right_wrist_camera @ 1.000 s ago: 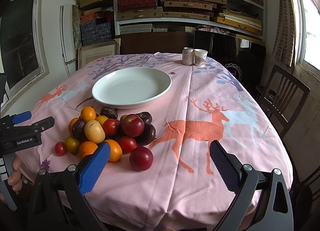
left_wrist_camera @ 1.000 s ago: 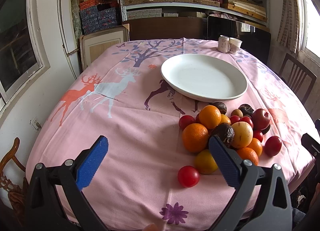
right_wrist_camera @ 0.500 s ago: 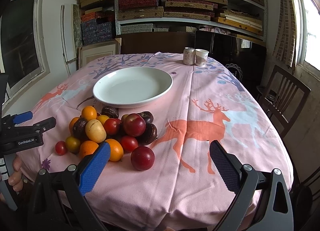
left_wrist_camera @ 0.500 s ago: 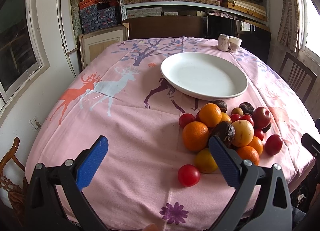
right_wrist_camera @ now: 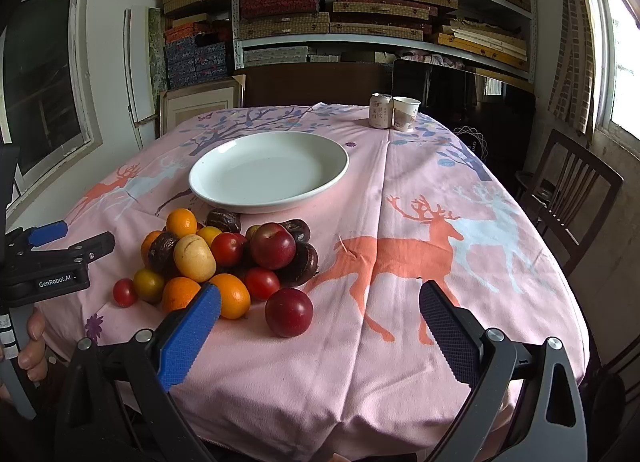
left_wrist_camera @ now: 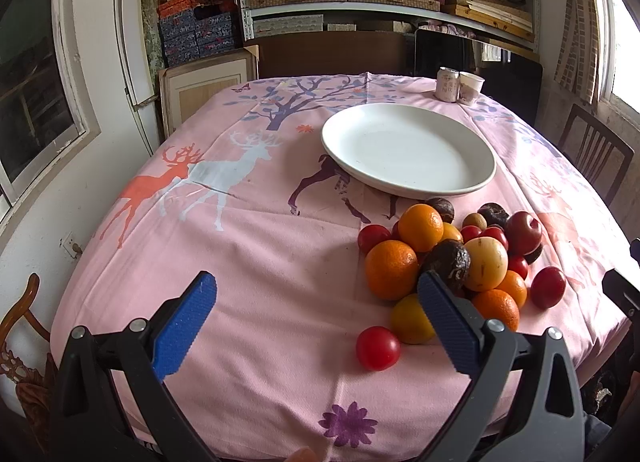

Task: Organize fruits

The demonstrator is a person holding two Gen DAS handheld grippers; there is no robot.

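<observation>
- Plate [right_wrist_camera: 268, 173]: centre of my table [right_wrist_camera: 400, 342].
- Fruit pile [right_wrist_camera: 224, 258]: just before the plate, touching cloth.
- Lone plum [right_wrist_camera: 289, 312]: right-front of pile.
- Can [right_wrist_camera: 380, 110] and cup [right_wrist_camera: 406, 113]: side by side behind the plate.
- Chair [right_wrist_camera: 568, 189]: right of table.

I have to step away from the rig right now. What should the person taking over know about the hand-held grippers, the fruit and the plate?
Left hand-held gripper: open, empty, above the near table edge, just left of the fruit.
Right hand-held gripper: open, empty, near the red plum lying loose in front of the pile.
Fruit pile: oranges, plums, dark fruits and a yellow one, heaped on the pink tablecloth in front of the white plate. A small red fruit lies apart.
Done: nothing; the plate holds no fruit.
Left: all the fruit.
</observation>
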